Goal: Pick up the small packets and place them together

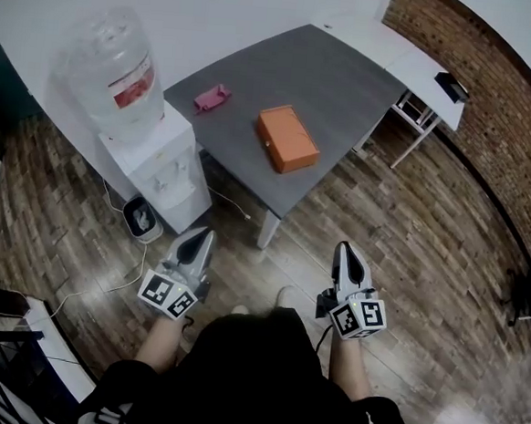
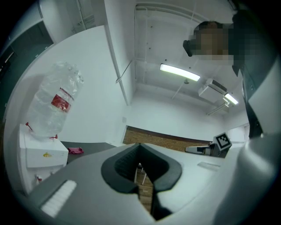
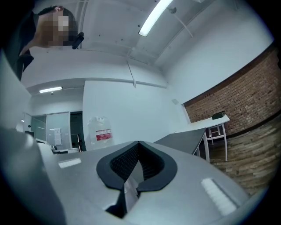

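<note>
A pink packet [image 1: 211,97] lies near the far left edge of the grey table [image 1: 349,85]; it also shows small in the left gripper view as a pink packet [image 2: 75,150]. An orange box [image 1: 288,139] rests near the table's front edge. My left gripper [image 1: 205,237] and right gripper [image 1: 345,251] are held over the wooden floor, well short of the table, both shut with nothing between the jaws. In the left gripper view the left gripper [image 2: 139,146] points level past the table; the right gripper [image 3: 138,143] faces the table's side.
A white water dispenser [image 1: 155,166] with a clear bottle [image 1: 110,71] stands left of the table, a cable trailing on the floor beside it. A white desk [image 1: 414,63] runs along the brick wall [image 1: 494,96] at the back right. Dark furniture sits at the lower left.
</note>
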